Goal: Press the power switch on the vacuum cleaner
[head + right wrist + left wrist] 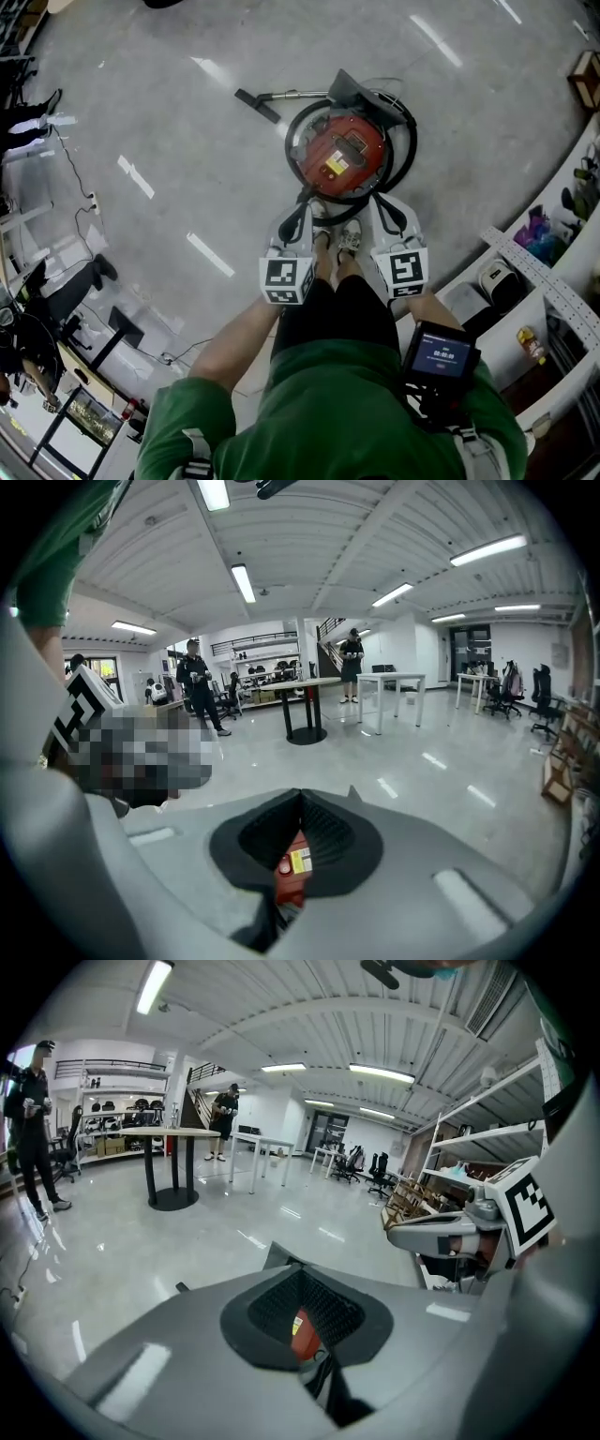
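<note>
The left tool (302, 214) and right tool (382, 208) hung clenched, empty, above the vacuum cleaner (339, 155). Careless lowering could press the wrong spot.

We see a round red-topped vacuum cleaner (339, 150) with a yellow label, ringed by black hose, on the glossy pale grey floor (169, 103). Our light grey left gripper (300, 220) and light grey right gripper (394, 216) each carry a cube patterned in black-and-white squares; their black mesh-textured pads (328, 1312) frame slivers of red. Nearest us are a green shirt (319, 412) and black shorts (337, 305)
</note>
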{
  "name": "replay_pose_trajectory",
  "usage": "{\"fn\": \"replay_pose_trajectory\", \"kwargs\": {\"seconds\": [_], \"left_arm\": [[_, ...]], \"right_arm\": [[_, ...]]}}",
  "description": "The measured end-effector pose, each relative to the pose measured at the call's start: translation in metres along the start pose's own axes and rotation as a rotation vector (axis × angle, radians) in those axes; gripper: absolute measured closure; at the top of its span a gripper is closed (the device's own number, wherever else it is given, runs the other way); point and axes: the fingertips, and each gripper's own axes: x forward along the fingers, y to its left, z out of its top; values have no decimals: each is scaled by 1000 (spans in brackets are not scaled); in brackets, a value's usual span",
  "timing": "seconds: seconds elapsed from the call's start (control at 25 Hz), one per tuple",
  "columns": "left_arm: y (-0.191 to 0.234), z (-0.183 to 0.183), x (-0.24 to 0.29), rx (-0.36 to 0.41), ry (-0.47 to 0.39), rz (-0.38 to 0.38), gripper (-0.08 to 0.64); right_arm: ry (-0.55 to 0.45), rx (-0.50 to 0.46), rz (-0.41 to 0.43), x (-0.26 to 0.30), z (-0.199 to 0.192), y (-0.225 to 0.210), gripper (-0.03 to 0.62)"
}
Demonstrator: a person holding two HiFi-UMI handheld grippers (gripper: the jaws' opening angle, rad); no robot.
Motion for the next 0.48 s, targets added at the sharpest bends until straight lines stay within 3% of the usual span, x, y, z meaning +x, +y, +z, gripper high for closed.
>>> {"fn": "replay_pose_trajectory", "kwargs": {"seconds": [0.48], "left_arm": [[33, -61, 75, 77, 96, -51, 552]], "right_arm": [[85, 32, -15, 57, -64, -13, 589]]}}
